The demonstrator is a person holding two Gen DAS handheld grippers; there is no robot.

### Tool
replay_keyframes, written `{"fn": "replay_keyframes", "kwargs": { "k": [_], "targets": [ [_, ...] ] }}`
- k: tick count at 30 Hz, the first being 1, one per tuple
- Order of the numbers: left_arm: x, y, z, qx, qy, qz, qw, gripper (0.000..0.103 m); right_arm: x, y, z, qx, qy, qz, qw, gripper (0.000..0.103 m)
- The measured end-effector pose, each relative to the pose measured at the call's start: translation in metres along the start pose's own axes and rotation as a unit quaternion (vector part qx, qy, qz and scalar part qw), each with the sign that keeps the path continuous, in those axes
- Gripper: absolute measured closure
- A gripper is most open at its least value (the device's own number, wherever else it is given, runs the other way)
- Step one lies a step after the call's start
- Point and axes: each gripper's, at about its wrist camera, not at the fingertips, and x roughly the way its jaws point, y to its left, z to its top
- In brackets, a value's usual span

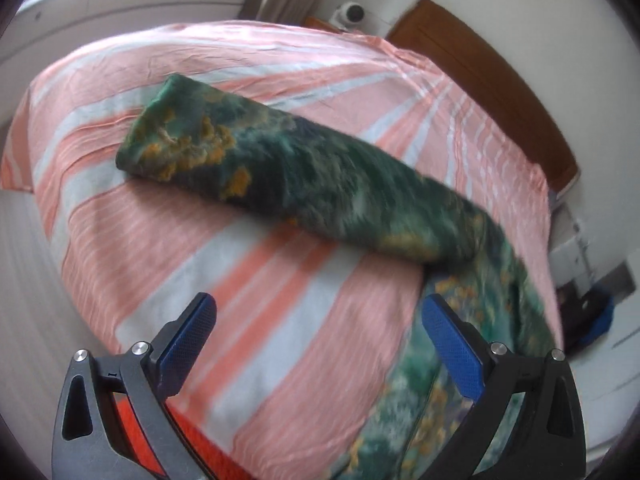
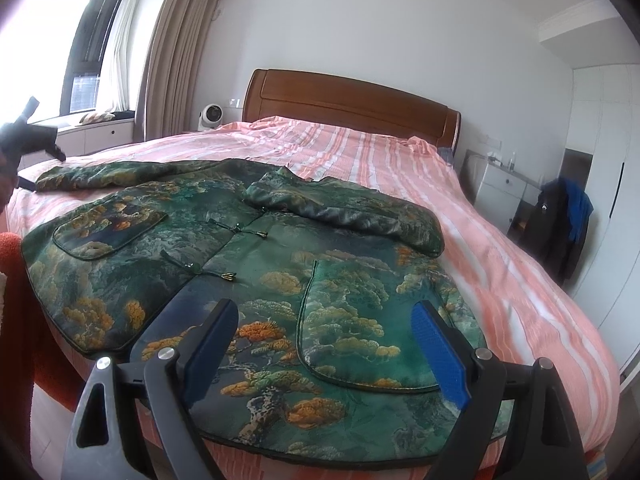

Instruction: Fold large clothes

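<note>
A green jacket (image 2: pixel 248 264) with orange tree patterning is spread front-up on the bed (image 2: pixel 500 248), sleeves outstretched.

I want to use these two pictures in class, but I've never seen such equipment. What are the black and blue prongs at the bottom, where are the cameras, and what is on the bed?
No robot here: a person holds a tool in each hand, each with a wide-angle camera looking along its tongs. One picture shows the left tongs, the other the right tongs. Both are open and hold nothing. On the pink striped bed lies a green patterned jacket, spread face up. The left view looks at one sleeve stretched across the sheet. Folding has not visibly begun.
</note>
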Motion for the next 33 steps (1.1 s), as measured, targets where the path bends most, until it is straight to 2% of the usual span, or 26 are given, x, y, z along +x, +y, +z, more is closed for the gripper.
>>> {"fn": "replay_keyframes", "kwargs": {
  "k": [3, 6, 7, 9, 11, 12, 13, 14, 16, 17, 19, 20, 22, 24, 26, 28, 30, 33],
  "targets": [
    [0.027, 0.034, 0.029, -0.07, 0.019, -0.026, 0.9971, 0.001, 0.002, 0.003, 0.0, -0.005, 0.004, -0.001, 1.0, 0.015],
    [0.06, 0.067, 0.043, -0.158, 0.041, -0.035, 0.9859, 0.001, 0.002, 0.008, -0.001, -0.016, 0.004, 0.001, 1.0, 0.015],
    [0.068, 0.075, 0.046, -0.177, 0.042, -0.037, 0.9826, 0.002, 0.002, 0.01, -0.001, -0.019, 0.005, 0.001, 1.0, 0.015],
    [0.073, 0.084, 0.054, -0.204, 0.012, -0.034, 0.9783, 0.003, 0.003, 0.014, -0.002, -0.029, 0.007, 0.003, 1.0, 0.015],
    [0.069, 0.086, 0.065, -0.216, -0.032, -0.011, 0.9759, 0.017, 0.003, 0.018, -0.003, -0.037, 0.008, 0.005, 0.999, 0.015],
    [0.067, 0.085, 0.071, -0.213, -0.051, 0.012, 0.9757, 0.041, 0.003, 0.02, -0.003, -0.042, 0.009, 0.005, 0.999, 0.015],
    [0.066, 0.082, 0.076, -0.202, -0.06, 0.039, 0.9768, 0.076, 0.003, 0.021, -0.004, -0.045, 0.01, 0.006, 0.999, 0.015],
    [0.064, 0.074, 0.084, -0.175, -0.066, 0.07, 0.9799, 0.087, 0.004, 0.023, -0.004, -0.048, 0.011, 0.007, 0.999, 0.015],
    [0.056, 0.045, 0.094, -0.119, -0.079, 0.099, 0.9848, 0.092, 0.005, 0.024, -0.004, -0.051, 0.012, 0.009, 0.999, 0.015],
    [0.046, 0.016, 0.099, -0.069, -0.097, 0.108, 0.9869, 0.092, 0.005, 0.024, -0.004, -0.049, 0.012, 0.01, 0.999, 0.015],
    [0.027, -0.041, 0.103, 0.023, -0.125, 0.106, 0.9863, 0.092, 0.006, 0.022, -0.003, -0.041, 0.01, 0.014, 0.999, 0.015],
    [0.017, -0.078, 0.101, 0.078, -0.139, 0.094, 0.9828, 0.092, 0.006, 0.022, -0.002, -0.038, 0.01, 0.016, 0.999, 0.015],
    [-0.004, -0.163, 0.082, 0.198, -0.164, 0.059, 0.9646, 0.092, 0.007, 0.019, -0.002, -0.03, 0.01, 0.02, 0.999, 0.015],
    [-0.019, -0.239, 0.05, 0.298, -0.182, 0.025, 0.9366, 0.092, 0.008, 0.017, -0.002, -0.024, 0.011, 0.024, 0.999, 0.015],
    [-0.023, -0.309, 0.009, 0.384, -0.184, -0.014, 0.9047, 0.092, 0.007, 0.014, -0.002, -0.019, 0.01, 0.026, 0.999, 0.015],
    [-0.012, -0.36, -0.032, 0.444, -0.172, -0.041, 0.8781, 0.092, 0.004, 0.01, -0.001, -0.011, 0.005, 0.025, 1.0, 0.015],
    [0.01, -0.397, -0.077, 0.492, -0.153, -0.054, 0.8551, 0.092, 0.001, 0.005, 0.0, 0.0, -0.001, 0.022, 1.0, 0.015],
    [0.061, -0.428, -0.151, 0.548, -0.11, -0.046, 0.8282, 0.089, -0.003, -0.003, 0.0, 0.014, -0.004, 0.019, 1.0, 0.015]
  ]
}}
